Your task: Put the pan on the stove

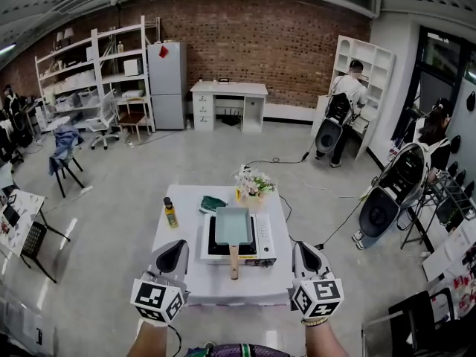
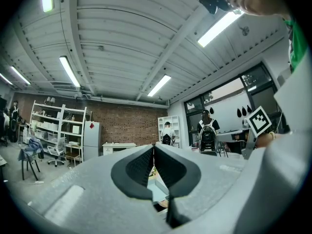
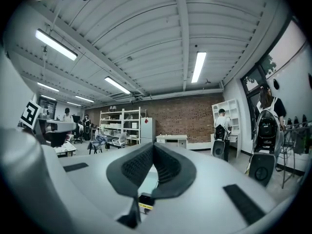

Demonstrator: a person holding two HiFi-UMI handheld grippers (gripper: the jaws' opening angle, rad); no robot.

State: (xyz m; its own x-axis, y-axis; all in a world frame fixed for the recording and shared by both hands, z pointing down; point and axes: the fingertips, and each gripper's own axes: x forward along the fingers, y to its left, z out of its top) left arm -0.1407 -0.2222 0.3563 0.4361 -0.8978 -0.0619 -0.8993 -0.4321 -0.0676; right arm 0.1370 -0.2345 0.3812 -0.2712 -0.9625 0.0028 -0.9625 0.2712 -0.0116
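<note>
Left gripper (image 1: 173, 256): clenched tip to tip, empty, 7 o'clock of pan.
Bottle (image 1: 170, 213): upright on white table (image 1: 178, 277), 10 o'clock of stove.
Green cloth (image 1: 213, 203): 11 o'clock of pan.
Pan (image 1: 233, 226): pale blue, rectangular, resting on stove (image 1: 265, 245); wooden handle towards 6 o'clock.
Flowers (image 1: 253, 182): 1 o'clock of pan.
Right gripper (image 1: 309, 259): clenched, empty, 5 o'clock of pan.

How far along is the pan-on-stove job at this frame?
Done: the rectangular pan sits on the portable stove, its wooden handle pointing toward the person. In hand: nothing. The left gripper and right gripper are both shut and empty, over the table's near edge, apart from the pan. Left: nothing apparent.
</note>
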